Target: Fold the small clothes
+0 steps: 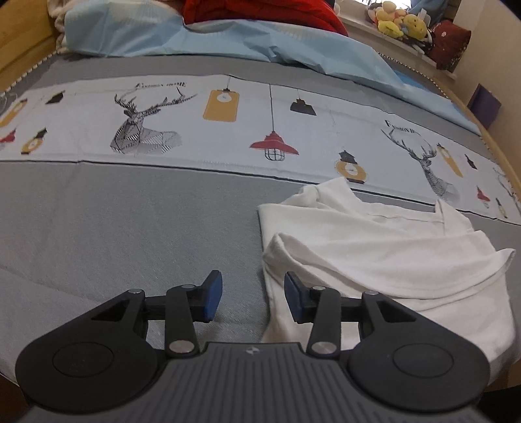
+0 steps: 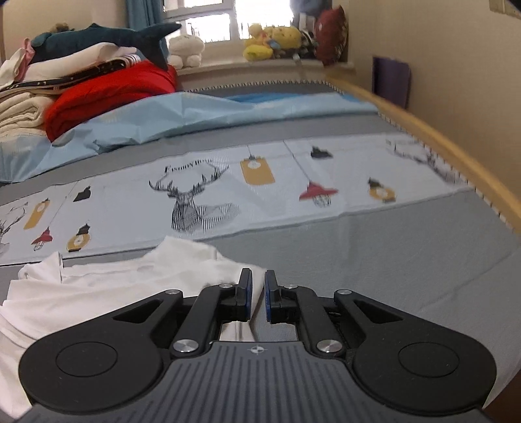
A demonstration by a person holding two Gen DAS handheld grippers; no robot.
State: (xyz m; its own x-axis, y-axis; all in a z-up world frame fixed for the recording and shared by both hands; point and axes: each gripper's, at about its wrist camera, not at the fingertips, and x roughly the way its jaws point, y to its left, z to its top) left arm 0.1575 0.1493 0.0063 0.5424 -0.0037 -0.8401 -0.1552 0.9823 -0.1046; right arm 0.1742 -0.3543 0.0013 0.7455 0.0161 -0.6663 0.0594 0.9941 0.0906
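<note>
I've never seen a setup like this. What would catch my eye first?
Probably the white garment, lying rumpled on the grey bedspread just in front of both tools. The left hand-held gripper stands open over the garment's edge, while the right hand-held gripper is nearly shut with white cloth between its pads. Behind runs a printed band of deer and lamps.

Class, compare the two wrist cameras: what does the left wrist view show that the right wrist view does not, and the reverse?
Left only: the left gripper, jaws apart at the white garment's edge, gripping nothing.
Right only: the right gripper, jaws nearly together with white cloth between them; a plush shark on stacked bedding; a window.
Both: the garment, the deer-print cloth, the blue sheet, the yellow plush toys.
</note>
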